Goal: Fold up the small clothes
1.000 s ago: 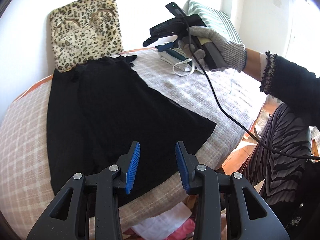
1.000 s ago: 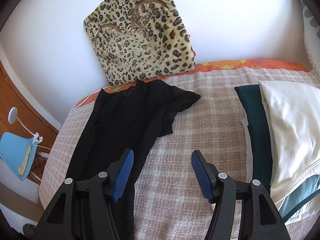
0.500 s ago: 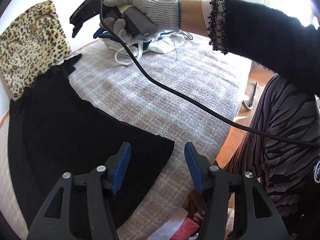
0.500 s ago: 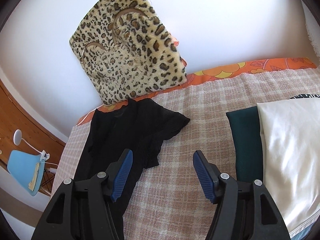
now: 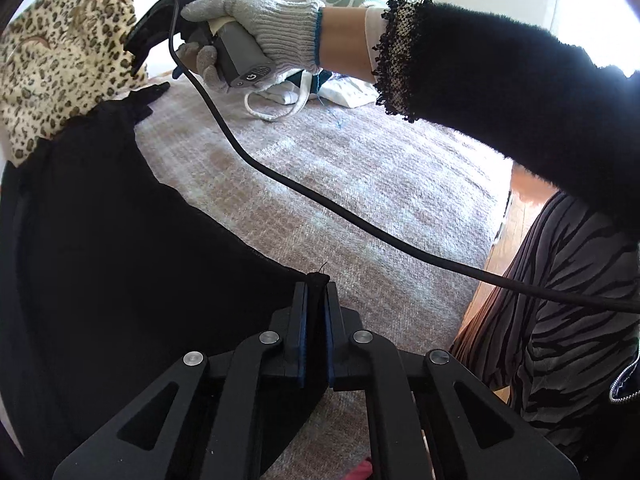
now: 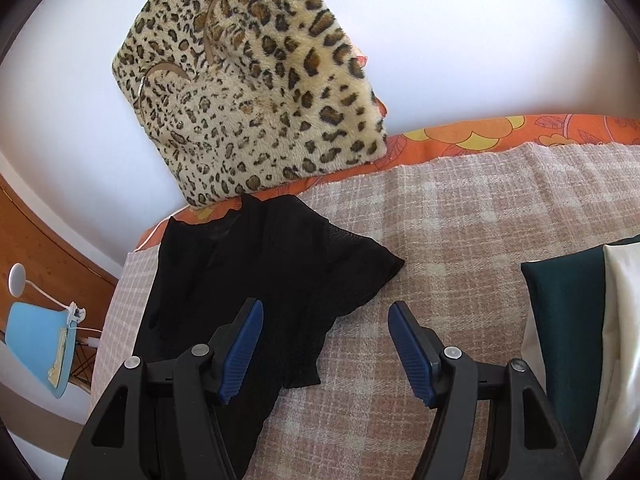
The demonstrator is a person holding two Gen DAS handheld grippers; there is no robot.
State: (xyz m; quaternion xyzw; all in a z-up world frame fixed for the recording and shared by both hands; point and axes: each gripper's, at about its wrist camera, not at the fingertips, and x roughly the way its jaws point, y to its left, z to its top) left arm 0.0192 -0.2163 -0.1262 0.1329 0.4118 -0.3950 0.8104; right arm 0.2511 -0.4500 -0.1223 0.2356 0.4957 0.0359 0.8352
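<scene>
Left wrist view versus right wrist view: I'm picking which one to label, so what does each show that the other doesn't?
Only the left wrist view shows the left gripper shut on the black garment's corner, plus the gloved hand. Only the right wrist view shows the right gripper open above the garment's ruffled end, the blue lamp and the dark green cloth. Both show the garment, the leopard cushion and the checked blanket.

We see a leopard-print cushion (image 6: 256, 92) leaning against the white wall (image 6: 480, 32), an orange floral sheet (image 6: 500, 136) beneath the checked blanket (image 6: 460, 240), and a blue lamp (image 6: 38, 344) at the left.
</scene>
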